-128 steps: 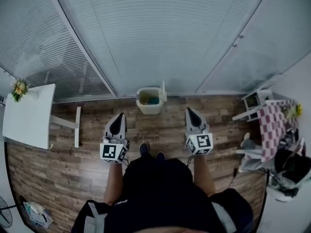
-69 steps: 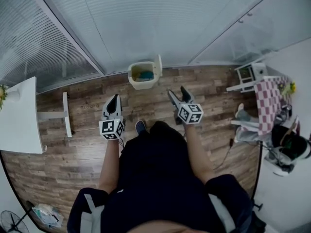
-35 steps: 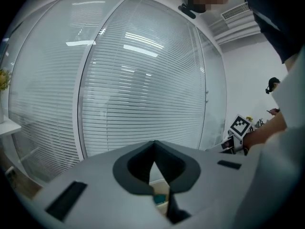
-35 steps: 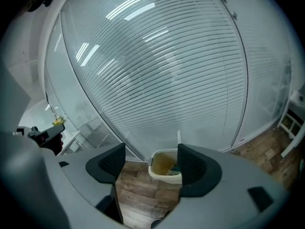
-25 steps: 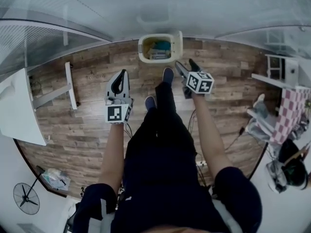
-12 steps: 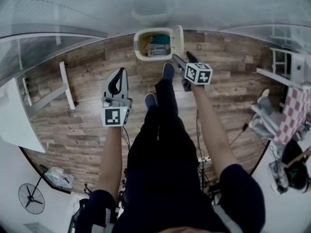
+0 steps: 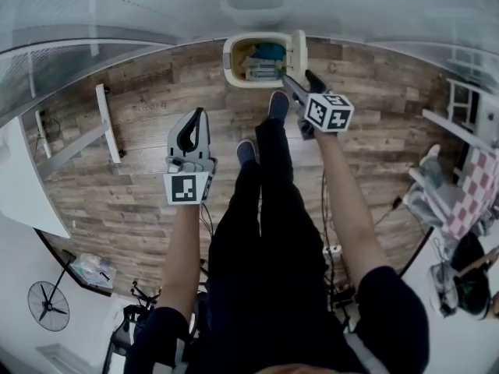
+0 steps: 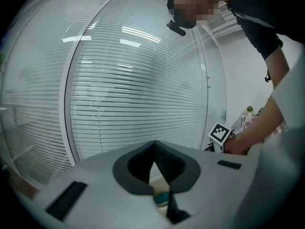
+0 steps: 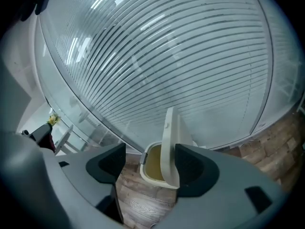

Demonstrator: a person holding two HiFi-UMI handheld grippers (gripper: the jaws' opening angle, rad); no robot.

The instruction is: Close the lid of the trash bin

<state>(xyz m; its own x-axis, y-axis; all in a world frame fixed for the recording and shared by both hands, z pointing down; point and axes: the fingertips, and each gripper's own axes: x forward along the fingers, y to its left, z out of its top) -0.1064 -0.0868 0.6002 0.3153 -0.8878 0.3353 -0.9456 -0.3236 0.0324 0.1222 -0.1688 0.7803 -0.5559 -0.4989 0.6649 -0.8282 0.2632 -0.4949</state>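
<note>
The cream trash bin [image 7: 243, 55] stands on the wood floor against the blinds, with rubbish inside. Its lid [image 7: 297, 51] stands upright on the bin's right side. My right gripper [image 7: 300, 82] is open and reaches up beside the lid, its tips just short of it. In the right gripper view the upright lid [image 9: 167, 142] and the bin's mouth [image 9: 151, 167] lie between the spread jaws of the right gripper [image 9: 150, 162]. My left gripper [image 7: 195, 117] hangs shut and empty, lower and to the left of the bin. The left gripper [image 8: 153, 151] shows its jaws pressed together.
A glass wall with blinds [image 7: 156, 6] runs right behind the bin. The person's feet [image 7: 277, 104] stand just in front of it. A white table [image 7: 23, 185] and its leg frame [image 7: 105, 123] are at the left. A chequered table [image 7: 472, 201] and clutter sit at the right.
The person has walked up to the bin. The right gripper has moved forward from mid-floor to the lid's side. The left gripper stayed shut and lower.
</note>
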